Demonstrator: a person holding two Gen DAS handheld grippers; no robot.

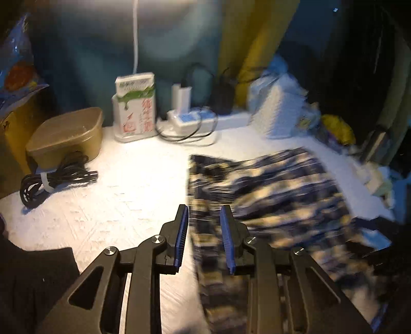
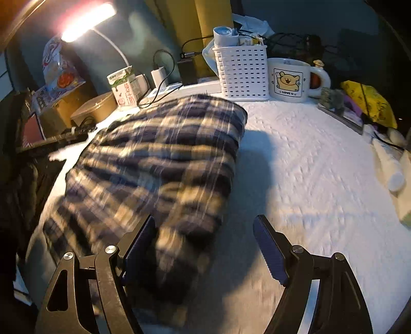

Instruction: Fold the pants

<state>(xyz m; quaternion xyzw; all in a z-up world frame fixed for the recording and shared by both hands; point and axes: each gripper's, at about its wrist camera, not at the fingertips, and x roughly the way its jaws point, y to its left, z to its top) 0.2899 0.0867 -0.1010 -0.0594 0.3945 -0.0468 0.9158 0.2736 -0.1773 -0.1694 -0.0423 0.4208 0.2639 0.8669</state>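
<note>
The pants (image 1: pixel 269 200) are dark blue and cream plaid and lie folded over on the white textured table (image 1: pixel 123 190). My left gripper (image 1: pixel 204 213) is open, its blue pads a small gap apart over the pants' left edge, holding nothing. In the right wrist view the pants (image 2: pixel 164 159) form a thick folded bundle left of centre. My right gripper (image 2: pixel 205 226) is open wide; its left finger touches the bundle's near right corner and its right finger stands over bare table (image 2: pixel 308 167). Both views are motion-blurred.
Left wrist view: a tan lidded box (image 1: pixel 66 133), a coiled black cable (image 1: pixel 51 177), a carton (image 1: pixel 134 108) and a power strip (image 1: pixel 187 118) line the back. Right wrist view: a white slotted basket (image 2: pixel 241 72), a bear mug (image 2: pixel 290 79), a lit lamp (image 2: pixel 87 20), clutter at right.
</note>
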